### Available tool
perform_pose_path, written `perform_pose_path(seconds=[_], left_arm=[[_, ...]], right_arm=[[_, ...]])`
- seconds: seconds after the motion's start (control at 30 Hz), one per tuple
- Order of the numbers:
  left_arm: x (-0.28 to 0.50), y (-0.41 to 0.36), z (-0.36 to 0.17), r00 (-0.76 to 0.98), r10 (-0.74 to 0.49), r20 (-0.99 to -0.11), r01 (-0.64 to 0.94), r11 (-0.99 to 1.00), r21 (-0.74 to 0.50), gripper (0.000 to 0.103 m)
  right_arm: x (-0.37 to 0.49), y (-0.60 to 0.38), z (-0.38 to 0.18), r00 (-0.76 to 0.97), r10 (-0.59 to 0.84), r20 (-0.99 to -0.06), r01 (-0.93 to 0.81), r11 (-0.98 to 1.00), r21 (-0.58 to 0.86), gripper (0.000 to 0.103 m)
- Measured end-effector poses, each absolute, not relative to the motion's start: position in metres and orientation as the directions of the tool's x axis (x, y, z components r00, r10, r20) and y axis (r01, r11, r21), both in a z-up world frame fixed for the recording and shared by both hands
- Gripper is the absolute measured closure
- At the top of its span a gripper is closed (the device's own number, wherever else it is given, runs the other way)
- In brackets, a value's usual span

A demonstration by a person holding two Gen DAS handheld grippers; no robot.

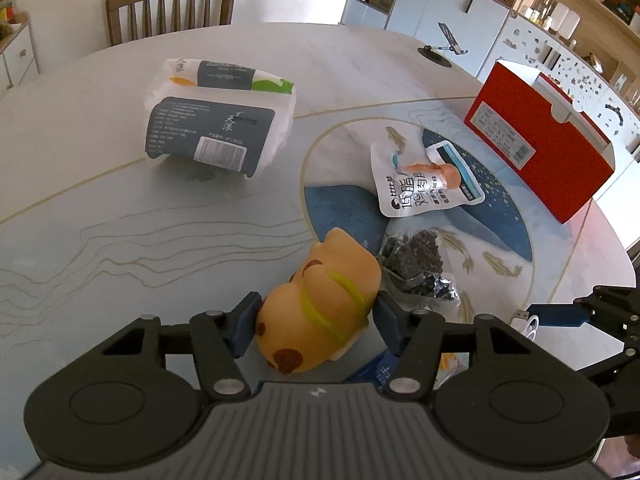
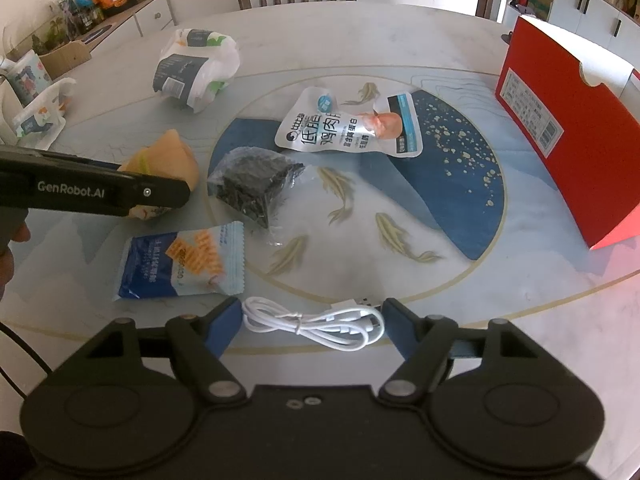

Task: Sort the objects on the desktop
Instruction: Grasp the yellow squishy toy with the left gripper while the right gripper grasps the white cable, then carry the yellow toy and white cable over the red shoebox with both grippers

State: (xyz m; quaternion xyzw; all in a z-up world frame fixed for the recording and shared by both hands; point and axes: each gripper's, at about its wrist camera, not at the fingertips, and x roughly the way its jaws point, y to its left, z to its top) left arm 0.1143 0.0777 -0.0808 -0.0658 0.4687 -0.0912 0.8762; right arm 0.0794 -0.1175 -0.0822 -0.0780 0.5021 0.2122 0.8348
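Note:
An orange squishy animal toy (image 1: pixel 320 300) with yellow-green stripes lies on the table, and my left gripper (image 1: pixel 316 316) has a blue pad against each of its sides, shut on it. In the right wrist view the toy (image 2: pixel 172 156) shows behind that gripper's black arm (image 2: pixel 100 192). A coiled white USB cable (image 2: pixel 312 320) lies lengthways between the fingers of my right gripper (image 2: pixel 312 316). The jaws stand wide, with the cable's ends close to the pads and the coil lying slack. A white snack pouch (image 2: pixel 348 128), a clear bag of dark bits (image 2: pixel 252 180) and a blue cracker pack (image 2: pixel 180 264) lie nearby.
An open red box (image 2: pixel 568 132) stands at the right of the round table (image 2: pixel 500 320). A wrapped tissue pack (image 1: pixel 216 124) sits at the far left. A wooden chair (image 1: pixel 172 4) is behind the table, and a phone stand (image 1: pixel 444 46) is at its far edge.

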Motion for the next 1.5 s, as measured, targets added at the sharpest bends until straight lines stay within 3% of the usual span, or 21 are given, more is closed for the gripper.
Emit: perform_pose_path(seconds=[0.83, 1.5], left_arm=[[0.098, 0.07, -0.042, 0.575, -0.209, -0.791, 0.05, 0.974, -0.22, 0.044], [0.086, 0.001, 0.0, 0.587, -0.248, -0.771, 0.1, 0.967, -0.235, 0.044]], right_arm=[[0.082, -0.136, -0.048, 0.454, 0.302, -0.838, -0.451, 0.889, 0.075, 0.027], [0.081, -0.187, -0.012, 0.495, 0.32, -0.808, -0.438, 0.895, 0.086, 0.027]])
